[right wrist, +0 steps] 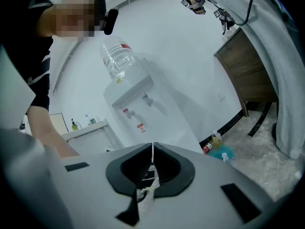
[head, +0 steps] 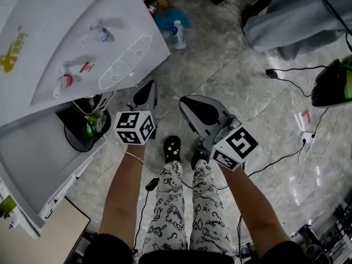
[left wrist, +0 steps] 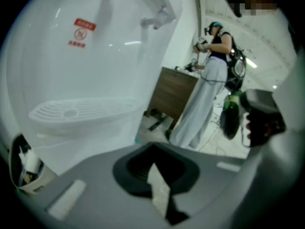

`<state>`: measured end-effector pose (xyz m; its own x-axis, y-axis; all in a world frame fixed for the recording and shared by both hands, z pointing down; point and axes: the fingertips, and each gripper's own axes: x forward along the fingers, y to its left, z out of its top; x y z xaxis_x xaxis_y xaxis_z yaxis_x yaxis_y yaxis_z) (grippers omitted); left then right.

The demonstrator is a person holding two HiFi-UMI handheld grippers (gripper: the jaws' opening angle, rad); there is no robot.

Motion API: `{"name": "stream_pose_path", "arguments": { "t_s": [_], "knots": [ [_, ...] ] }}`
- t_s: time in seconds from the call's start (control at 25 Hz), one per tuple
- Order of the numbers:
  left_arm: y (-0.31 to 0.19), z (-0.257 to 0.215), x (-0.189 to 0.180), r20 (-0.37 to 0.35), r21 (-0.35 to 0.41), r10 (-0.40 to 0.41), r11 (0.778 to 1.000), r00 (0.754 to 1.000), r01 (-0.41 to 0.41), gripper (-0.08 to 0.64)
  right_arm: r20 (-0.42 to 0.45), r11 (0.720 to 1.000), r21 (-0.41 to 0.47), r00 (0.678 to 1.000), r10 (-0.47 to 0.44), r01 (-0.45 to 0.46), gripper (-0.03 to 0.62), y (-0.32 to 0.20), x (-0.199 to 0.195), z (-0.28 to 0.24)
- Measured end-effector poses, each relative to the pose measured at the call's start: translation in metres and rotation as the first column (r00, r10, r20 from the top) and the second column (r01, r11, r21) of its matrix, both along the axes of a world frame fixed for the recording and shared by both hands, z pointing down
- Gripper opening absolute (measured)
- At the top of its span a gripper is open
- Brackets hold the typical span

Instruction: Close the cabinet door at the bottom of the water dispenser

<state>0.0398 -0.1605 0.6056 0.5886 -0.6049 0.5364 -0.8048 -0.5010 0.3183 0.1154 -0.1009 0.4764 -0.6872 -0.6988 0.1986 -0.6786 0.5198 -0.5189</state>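
The white water dispenser [head: 66, 32] fills the upper left of the head view, with its taps and drip tray [head: 125, 62]. Below it the cabinet door [head: 38, 164] stands swung out to the left, baring a dark compartment [head: 82, 128]. My left gripper [head: 147, 89] is shut and empty, just right of that opening and close to the dispenser front [left wrist: 95, 56]. My right gripper [head: 199, 110] is also shut on nothing, further right over the floor. The right gripper view shows the whole dispenser [right wrist: 138, 104] with its bottle [right wrist: 116, 58] ahead of the right gripper [right wrist: 152, 147].
Bottles [head: 177, 33] and a blue cloth [head: 168, 18] lie on the floor by the wall. Cables and a power strip [head: 305, 136] run at right. A brown board [head: 49, 232] sits lower left. A person in grey trousers [head: 297, 21] stands ahead; my own feet [head: 172, 147] are below the grippers.
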Motion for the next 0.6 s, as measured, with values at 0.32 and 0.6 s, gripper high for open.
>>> {"name": "stream_pose_path", "arguments": {
  "t_s": [0.32,0.6],
  "knots": [
    [0.106,-0.067,0.004,-0.042,-0.013,-0.008,1.000,0.999,0.007,-0.002,-0.097,0.995,-0.080,0.993,-0.065,0.058,0.017,0.058,-0.009,0.002],
    [0.114,-0.095,-0.004,-0.108,-0.008,-0.101,0.995,0.989,0.101,-0.002,-0.116,0.992,-0.123,0.992,-0.057,0.043,0.015,0.079,-0.017,0.001]
  ]
}}
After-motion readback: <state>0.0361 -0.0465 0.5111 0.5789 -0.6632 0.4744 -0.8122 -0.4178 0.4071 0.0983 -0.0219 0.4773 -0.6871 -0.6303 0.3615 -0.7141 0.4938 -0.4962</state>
